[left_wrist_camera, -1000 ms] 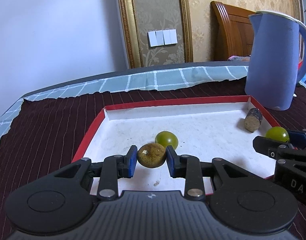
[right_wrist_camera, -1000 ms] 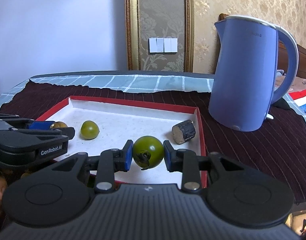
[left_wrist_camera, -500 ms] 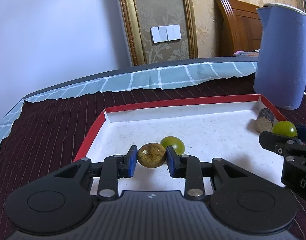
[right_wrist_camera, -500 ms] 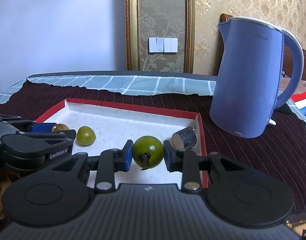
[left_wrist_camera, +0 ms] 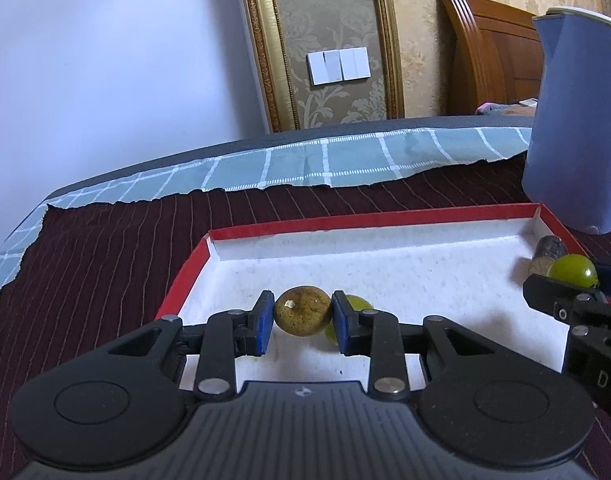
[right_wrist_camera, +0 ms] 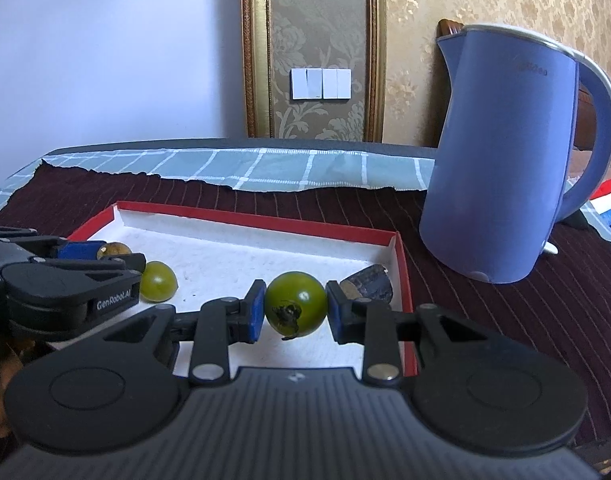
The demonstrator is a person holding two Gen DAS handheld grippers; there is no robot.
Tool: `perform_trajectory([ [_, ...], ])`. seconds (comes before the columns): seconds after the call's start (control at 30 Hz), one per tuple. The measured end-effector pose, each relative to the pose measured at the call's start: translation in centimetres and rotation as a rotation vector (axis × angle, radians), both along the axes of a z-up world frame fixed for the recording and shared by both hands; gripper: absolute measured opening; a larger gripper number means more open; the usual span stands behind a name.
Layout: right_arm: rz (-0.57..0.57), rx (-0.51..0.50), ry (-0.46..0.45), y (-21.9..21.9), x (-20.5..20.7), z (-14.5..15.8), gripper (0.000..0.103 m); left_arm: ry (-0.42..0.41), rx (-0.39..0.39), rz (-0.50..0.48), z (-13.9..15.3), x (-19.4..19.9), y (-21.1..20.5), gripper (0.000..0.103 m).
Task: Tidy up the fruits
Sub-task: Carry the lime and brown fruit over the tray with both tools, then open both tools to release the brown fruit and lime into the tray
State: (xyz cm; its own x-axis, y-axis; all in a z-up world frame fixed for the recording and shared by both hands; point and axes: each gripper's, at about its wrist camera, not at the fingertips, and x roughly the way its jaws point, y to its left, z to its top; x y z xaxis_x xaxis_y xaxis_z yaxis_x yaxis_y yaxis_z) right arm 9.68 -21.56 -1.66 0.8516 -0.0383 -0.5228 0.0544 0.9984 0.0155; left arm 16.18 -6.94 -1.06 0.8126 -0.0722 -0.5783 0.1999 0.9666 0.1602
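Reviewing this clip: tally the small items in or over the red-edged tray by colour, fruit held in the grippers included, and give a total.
Green fruit: 2 — one in the right gripper, the green fruit, and one loose on the tray, the small green fruit.
Brown fruit: 1 — the brown fruit, in the left gripper.
Dark stub of wood: 1 — the wood stub by the tray's right wall.
Total: 4

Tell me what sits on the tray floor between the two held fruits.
One loose green fruit, seen in the right wrist view lying on the white tray between the brown fruit in the left gripper and the green tomato in the right gripper.
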Motion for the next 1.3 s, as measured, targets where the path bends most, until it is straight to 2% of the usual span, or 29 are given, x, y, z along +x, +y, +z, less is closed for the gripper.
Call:
perform_trajectory([
  [0.4,-0.013,0.022,-0.025,-0.7,2.7,0.3,0.030,-0.012,-0.021,0.023,-0.1,2.2,0.0,0.030],
  [0.77,-0.002,0.008,-0.032,-0.8,5.5,-0.8,0.030,-0.035,-0.032,0.020,-0.7,3.4,0.2,0.030],
  [1.3,-0.029,-0.003,-0.023,-0.9,6.2,-1.5,0.030,-0.016,-0.060,0.065,-0.8,4.5,1.1,0.030],
])
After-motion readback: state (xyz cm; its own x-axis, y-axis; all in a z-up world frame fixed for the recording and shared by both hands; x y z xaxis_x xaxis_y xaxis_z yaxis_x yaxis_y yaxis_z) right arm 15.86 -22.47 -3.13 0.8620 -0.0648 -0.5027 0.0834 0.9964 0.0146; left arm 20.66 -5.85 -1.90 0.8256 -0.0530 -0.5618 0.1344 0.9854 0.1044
